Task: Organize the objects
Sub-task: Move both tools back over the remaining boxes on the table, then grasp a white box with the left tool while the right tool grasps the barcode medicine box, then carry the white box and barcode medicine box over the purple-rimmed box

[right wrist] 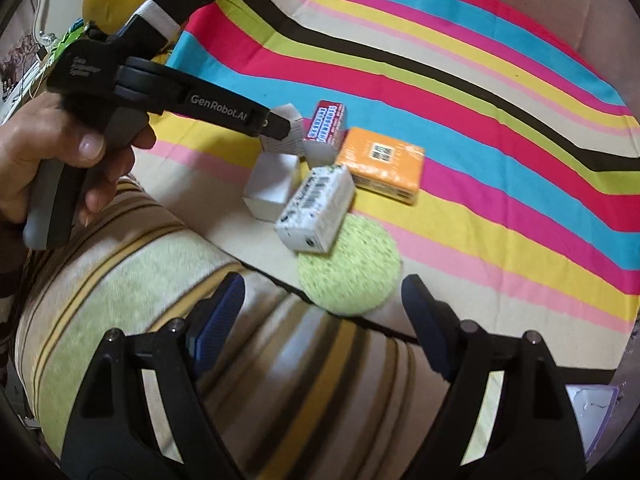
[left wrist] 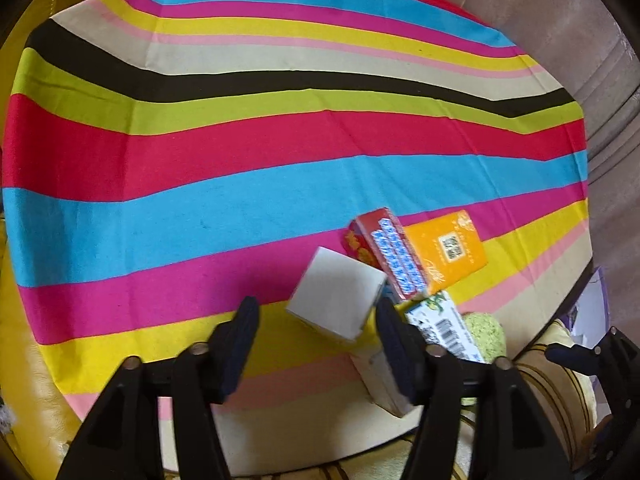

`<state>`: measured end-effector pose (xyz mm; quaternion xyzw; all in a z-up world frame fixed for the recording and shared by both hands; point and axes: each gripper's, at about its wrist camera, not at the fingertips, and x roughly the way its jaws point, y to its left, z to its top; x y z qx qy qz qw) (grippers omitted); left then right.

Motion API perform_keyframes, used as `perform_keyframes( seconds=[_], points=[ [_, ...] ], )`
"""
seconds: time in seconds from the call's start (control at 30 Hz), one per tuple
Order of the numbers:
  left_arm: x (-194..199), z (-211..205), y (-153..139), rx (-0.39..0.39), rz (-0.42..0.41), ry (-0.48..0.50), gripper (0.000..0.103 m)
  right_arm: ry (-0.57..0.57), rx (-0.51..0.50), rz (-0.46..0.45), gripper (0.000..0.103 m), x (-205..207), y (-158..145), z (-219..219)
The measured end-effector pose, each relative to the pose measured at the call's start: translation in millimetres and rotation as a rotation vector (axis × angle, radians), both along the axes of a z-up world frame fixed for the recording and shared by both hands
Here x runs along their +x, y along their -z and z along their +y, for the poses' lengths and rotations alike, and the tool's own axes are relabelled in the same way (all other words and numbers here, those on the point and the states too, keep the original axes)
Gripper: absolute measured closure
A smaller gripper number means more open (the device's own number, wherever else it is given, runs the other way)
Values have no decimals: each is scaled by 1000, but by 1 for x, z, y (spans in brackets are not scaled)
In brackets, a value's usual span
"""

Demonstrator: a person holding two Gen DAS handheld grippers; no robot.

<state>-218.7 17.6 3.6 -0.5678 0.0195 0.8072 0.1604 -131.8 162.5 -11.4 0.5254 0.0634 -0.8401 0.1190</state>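
Several small boxes are clustered on a striped cloth [left wrist: 200, 208]. A plain white box [left wrist: 336, 300] lies tilted between the fingers of my left gripper [left wrist: 318, 320]. The jaws stand apart, with a gap showing on the left side. Behind its right finger lies a second white box [left wrist: 384, 384]. Beyond are a red box with blue lettering [left wrist: 396, 256], an orange box [left wrist: 448, 248] and a white-green barcode box [left wrist: 444, 328]. In the right wrist view my right gripper [right wrist: 324, 304] is open and empty, near a round green pad [right wrist: 352, 276], and a hand holds the left gripper [right wrist: 280, 128] over the white box [right wrist: 286, 116].
A striped cushion [right wrist: 120, 260] lies along the cloth's near edge, under the right gripper. Brown upholstery [left wrist: 580, 40] borders the cloth on the far right. A yellow surface [left wrist: 24, 360] shows at the left. Most of the cloth beyond the boxes is bare.
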Motion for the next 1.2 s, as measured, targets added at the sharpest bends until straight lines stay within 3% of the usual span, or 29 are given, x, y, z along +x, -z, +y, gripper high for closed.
perform_keyframes(
  seconds=[0.33, 0.4, 0.47, 0.5, 0.77, 1.03, 1.2],
  points=[
    [-8, 18, 10, -30, 20, 82, 38, -17, 81, -24, 20, -36, 21, -20],
    [-9, 22, 12, -35, 26, 92, 45, -14, 95, -21, 22, -42, 23, -21],
    [-9, 23, 14, -33, 22, 100, 59, -13, 108, -26, 28, -48, 27, -22],
    [-9, 22, 15, -33, 20, 100, 61, -12, 111, -31, 30, -51, 29, -22],
    [-3, 17, 7, -21, 61, 78, 61, -5, 98, -66, 66, -61, 44, -18],
    [11, 11, -19, 20, 112, 51, 61, 19, 45, -29, 66, -45, 30, 2],
    [22, 25, -38, 32, 144, 86, 61, 52, 17, 0, 66, -27, 19, 21]
  ],
)
